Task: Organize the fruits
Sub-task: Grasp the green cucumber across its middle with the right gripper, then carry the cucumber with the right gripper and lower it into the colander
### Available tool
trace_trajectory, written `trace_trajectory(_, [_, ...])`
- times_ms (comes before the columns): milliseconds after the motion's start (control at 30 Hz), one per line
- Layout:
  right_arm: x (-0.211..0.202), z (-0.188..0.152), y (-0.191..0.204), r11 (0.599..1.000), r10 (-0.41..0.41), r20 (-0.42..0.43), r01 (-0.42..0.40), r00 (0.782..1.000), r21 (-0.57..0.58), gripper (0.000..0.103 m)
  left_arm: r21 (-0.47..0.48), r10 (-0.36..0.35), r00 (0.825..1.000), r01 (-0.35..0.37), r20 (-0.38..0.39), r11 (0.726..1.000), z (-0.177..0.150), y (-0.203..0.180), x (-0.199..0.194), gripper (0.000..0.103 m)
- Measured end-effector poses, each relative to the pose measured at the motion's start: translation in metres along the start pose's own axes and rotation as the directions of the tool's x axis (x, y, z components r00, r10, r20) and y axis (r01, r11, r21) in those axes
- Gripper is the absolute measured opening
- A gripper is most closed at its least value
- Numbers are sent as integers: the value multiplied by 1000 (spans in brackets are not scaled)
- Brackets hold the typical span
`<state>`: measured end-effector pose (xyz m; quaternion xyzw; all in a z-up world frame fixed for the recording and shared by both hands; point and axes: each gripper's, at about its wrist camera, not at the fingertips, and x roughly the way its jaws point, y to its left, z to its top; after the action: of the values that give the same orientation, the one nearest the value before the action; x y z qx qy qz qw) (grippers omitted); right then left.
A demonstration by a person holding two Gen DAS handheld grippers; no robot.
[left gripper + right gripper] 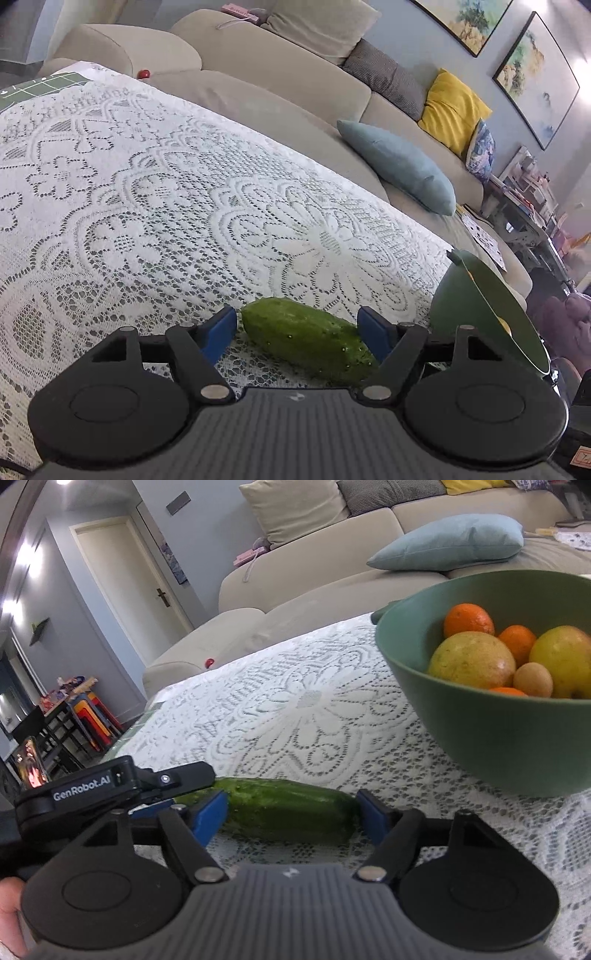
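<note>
Green cucumber [308,341] sits loose between both grippers' spread fingers, left gripper [297,328] and right gripper [291,814]; next: clamp, lift into green bowl [498,738].

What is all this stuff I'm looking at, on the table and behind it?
Cucumber: one, green, lying on the lace cloth between both tools.
Bowl: one, green, on the table right of the cucumber.
Oranges: at least three, in the bowl.
Yellow fruits: two large, one small, in the bowl.
Lace cloth: one, white, covering the table.
Sofa: one, beige, behind the table.
Cushions: blue, yellow, on the sofa.
Left tool: open around the cucumber.
Right tool: open around the cucumber.
</note>
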<state>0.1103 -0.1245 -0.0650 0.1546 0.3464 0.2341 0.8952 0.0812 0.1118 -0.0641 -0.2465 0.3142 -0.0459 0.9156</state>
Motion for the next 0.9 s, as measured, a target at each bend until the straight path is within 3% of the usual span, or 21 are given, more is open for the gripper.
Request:
trace_trajectory(233, [-2,-2,2,1000,-22,5,22,1000,-12,72,-4,-4,1000,4,13,1000,0,0,3,87])
trace_trajectory(400, [1,-4,8,999,-40,11,40,999,-36,71,12,-10,1000,9,16,1000,1,-2,3,81])
trace_trajectory(900, [-23,17,15,998,15,73,-11,997,-59,69,17,2,997,-3,71,1000,16,-24,-23,81])
